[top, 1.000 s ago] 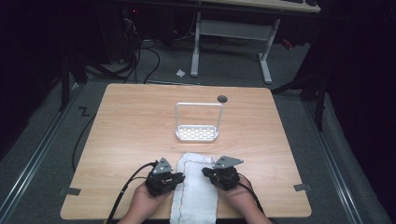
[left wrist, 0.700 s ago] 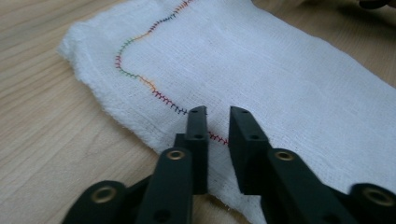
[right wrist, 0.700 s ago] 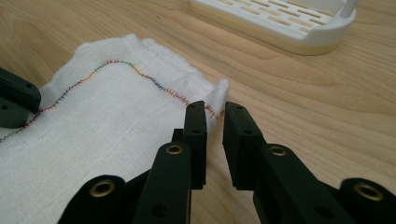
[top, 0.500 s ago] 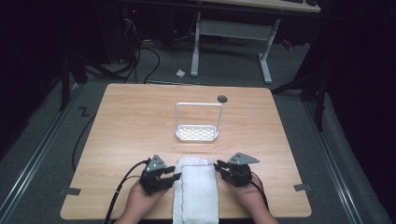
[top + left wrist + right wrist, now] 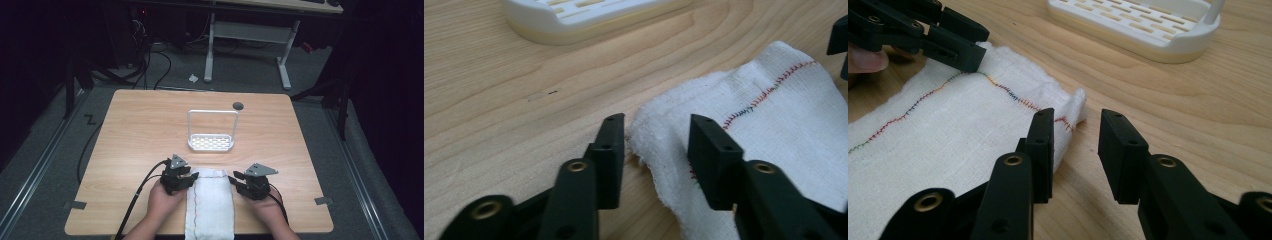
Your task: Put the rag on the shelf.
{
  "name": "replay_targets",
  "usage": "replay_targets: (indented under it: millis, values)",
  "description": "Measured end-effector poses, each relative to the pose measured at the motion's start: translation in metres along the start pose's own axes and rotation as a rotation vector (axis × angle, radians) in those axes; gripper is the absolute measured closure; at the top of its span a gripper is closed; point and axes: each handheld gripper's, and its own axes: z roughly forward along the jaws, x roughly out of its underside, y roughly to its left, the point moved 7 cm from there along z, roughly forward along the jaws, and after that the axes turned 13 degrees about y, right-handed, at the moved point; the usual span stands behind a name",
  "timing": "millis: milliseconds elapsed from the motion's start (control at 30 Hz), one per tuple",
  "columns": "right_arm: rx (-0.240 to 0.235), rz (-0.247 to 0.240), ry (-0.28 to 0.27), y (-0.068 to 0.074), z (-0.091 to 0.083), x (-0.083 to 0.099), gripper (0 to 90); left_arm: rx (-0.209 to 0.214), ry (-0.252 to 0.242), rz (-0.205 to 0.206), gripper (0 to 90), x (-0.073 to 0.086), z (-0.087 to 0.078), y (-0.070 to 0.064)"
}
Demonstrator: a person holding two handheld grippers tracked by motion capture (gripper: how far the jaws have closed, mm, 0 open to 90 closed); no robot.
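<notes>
High view: white cloth [image 5: 210, 205] lies folded at the tabletop's [image 5: 140, 130] near edge; left tongs [image 5: 191, 177] and right tongs [image 5: 233, 181] flank its far corners; white rack [image 5: 211, 142] stands beyond, apart.
Left gripper view: left tongs [image 5: 656, 134] parted, straddling the cloth's [image 5: 774, 125] corner edge, seemingly not pinching it.
Right gripper view: right tongs [image 5: 1076, 134] parted; one jaw against the cloth's [image 5: 948, 135] corner, the other over bare wood.

The table [image 5: 150, 130] is lit evenly from above; the floor [image 5: 45, 150] around is dark, and the close views are slightly soft.
</notes>
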Motion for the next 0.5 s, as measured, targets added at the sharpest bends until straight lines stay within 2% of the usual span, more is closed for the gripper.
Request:
replay_targets:
  millis: [133, 167, 233, 333, 400, 433, 500]
  values:
    - [-0.040, 0.017, 0.014, 0.006, 0.005, -0.002, 61.0, -0.017, -0.003, 0.037, 70.9, 0.000, 0.002, -0.004]
    - [-0.032, 0.013, 0.013, 0.007, 0.006, -0.003, 59.1, -0.020, -0.004, 0.043, 72.0, 0.000, 0.002, -0.004]
    - [-0.023, 0.017, 0.027, 0.010, 0.010, -0.005, 55.4, -0.014, -0.006, 0.039, 73.1, 0.001, 0.002, -0.004]
    - [-0.011, 0.015, 0.049, 0.013, 0.016, -0.010, 55.2, 0.010, -0.005, 0.026, 75.0, 0.001, 0.002, -0.004]
    - [0.017, 0.009, 0.072, 0.011, 0.020, -0.014, 55.2, 0.021, -0.005, 0.020, 76.2, 0.001, 0.002, -0.003]
    - [0.023, 0.015, 0.076, 0.008, 0.022, -0.017, 55.3, 0.024, -0.006, 0.017, 76.9, 0.001, 0.002, -0.003]
    - [0.004, 0.059, 0.073, 0.003, 0.025, -0.021, 54.8, 0.035, -0.003, 0.006, 78.3, 0.001, 0.001, -0.002]
